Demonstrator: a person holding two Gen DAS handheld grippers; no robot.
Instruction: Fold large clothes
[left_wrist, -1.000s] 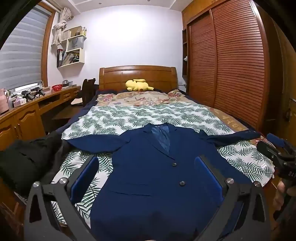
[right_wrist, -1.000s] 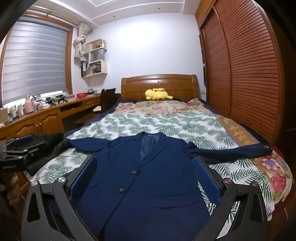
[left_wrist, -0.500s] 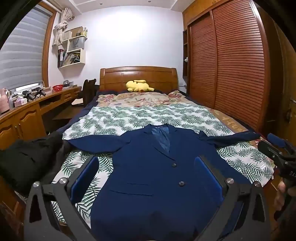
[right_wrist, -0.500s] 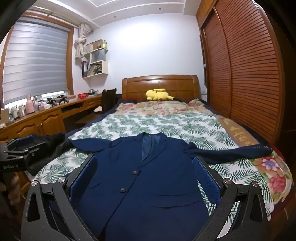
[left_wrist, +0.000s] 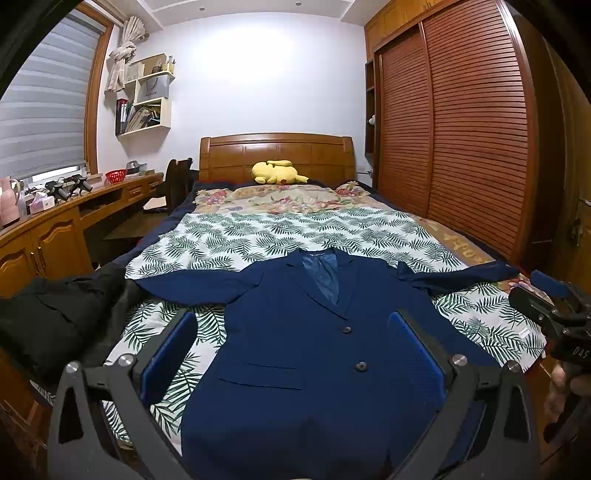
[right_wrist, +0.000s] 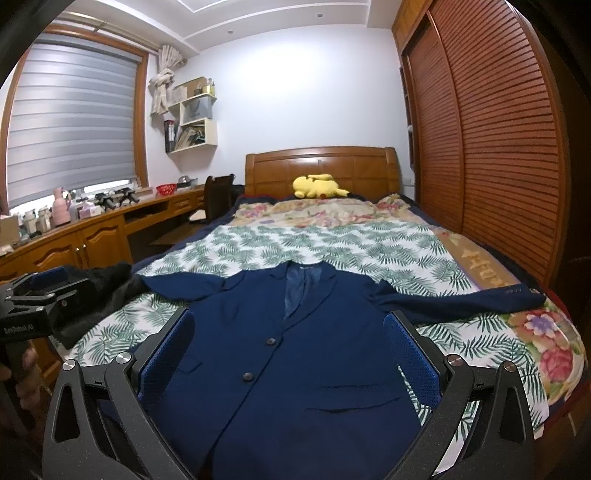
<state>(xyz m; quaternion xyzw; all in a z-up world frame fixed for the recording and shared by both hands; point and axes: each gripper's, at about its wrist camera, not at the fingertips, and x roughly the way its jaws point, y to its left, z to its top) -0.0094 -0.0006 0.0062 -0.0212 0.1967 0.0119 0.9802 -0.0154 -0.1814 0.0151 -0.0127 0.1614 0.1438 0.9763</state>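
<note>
Both grippers are hanging over the foot of the bed with their jaws spread wide and nothing between them. The left gripper (left_wrist: 291, 350) frames the lower front of the navy blazer (left_wrist: 317, 354) between its blue pads (left_wrist: 170, 354), and the right gripper (right_wrist: 288, 354) does the same from a bit further right. Neither one touches the cloth as far as I can see.

The blazer lies face up and flat on the palm-leaf sheet (left_wrist: 258, 236), collar toward the headboard (left_wrist: 275, 155), two buttons done up, both sleeves spread out sideways. Its hem runs off the bottom of both views, so I can't tell where it ends.

Each camera catches the other tool: the left view has the right gripper poking in at the far right edge with fingers of a hand (left_wrist: 561, 384) under it, and the right view shows the left gripper at the far left edge with a hand (right_wrist: 26, 365) on its handle.

The left view shows more of the black garment (left_wrist: 55, 317) heaped at the bed's left side, just beside the blazer's sleeve. The right view shows the whole window blind (right_wrist: 70, 122), the cluttered desk (right_wrist: 92, 229) and the floral cover (right_wrist: 550, 332) at the bed's right corner, where the other sleeve ends. A yellow plush toy (right_wrist: 317, 186) sits by the headboard in both views, next to the slatted wardrobe (right_wrist: 491, 147).
</note>
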